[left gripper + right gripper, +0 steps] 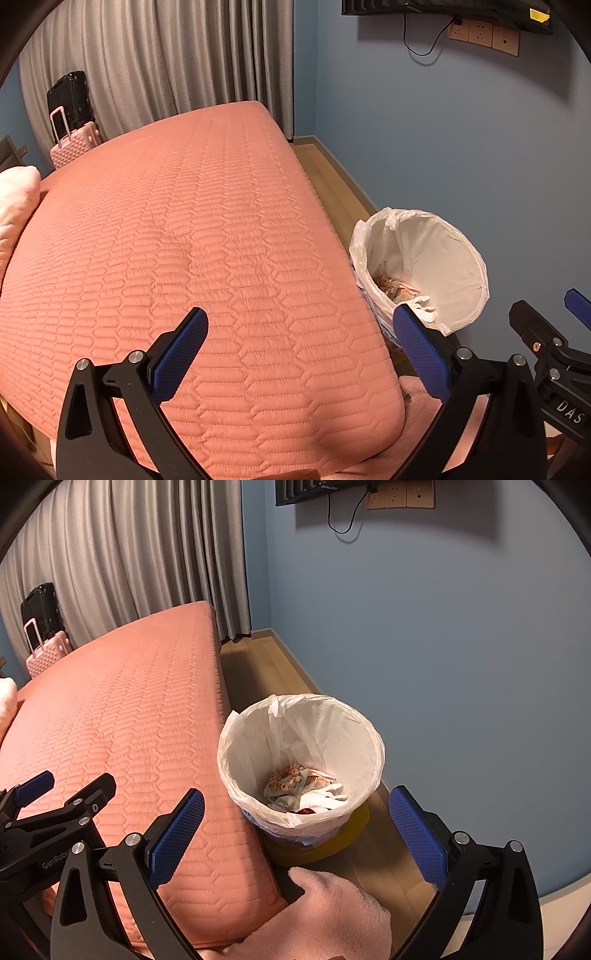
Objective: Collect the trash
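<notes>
- Blue, cross-hatched rubber pads face each other across a wide gap on both tools: your left gripper and your right gripper are spread and carry nothing.
- Just ahead of your right gripper and a little below it stands the trash bin, round, lined with a thin, crinkly white bag; crumpled paper and wrappers lie at its bottom.
- To the left of both tools, the quilted coral bedspread shows no loose trash that I can see, so judge whether anything remains before reaching.
- If you lift the liner, I'd pinch its folded rim, not the slick wall; thin film tears and slips.
- Nearest you, under the right gripper, a fuzzy pink blanket drapes; keep your pads clear of it.
</notes>
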`<state>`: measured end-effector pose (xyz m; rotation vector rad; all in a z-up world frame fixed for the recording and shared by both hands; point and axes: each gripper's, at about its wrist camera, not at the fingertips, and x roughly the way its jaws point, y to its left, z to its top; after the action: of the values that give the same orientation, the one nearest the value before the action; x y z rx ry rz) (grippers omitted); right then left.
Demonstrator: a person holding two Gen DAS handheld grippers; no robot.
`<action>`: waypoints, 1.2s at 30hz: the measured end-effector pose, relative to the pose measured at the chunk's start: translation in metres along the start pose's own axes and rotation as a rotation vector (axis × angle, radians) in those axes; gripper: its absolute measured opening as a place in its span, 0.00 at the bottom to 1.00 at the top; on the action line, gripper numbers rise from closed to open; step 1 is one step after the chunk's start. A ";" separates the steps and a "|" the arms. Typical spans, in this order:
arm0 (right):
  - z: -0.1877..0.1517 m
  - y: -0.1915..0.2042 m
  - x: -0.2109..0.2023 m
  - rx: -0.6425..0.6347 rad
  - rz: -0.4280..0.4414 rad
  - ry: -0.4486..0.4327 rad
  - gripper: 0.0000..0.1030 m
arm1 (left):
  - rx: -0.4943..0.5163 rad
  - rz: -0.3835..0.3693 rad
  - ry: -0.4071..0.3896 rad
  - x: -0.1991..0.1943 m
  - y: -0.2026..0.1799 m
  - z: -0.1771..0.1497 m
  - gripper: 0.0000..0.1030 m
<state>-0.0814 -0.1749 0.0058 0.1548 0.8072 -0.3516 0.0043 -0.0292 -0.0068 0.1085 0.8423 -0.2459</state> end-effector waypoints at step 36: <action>-0.005 -0.005 0.002 0.009 -0.009 0.005 0.95 | 0.005 0.014 -0.012 -0.001 -0.010 -0.002 0.93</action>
<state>-0.0848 -0.1786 0.0011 0.1602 0.8118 -0.3638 -0.0009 -0.0385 -0.0073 0.1169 0.8291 -0.2356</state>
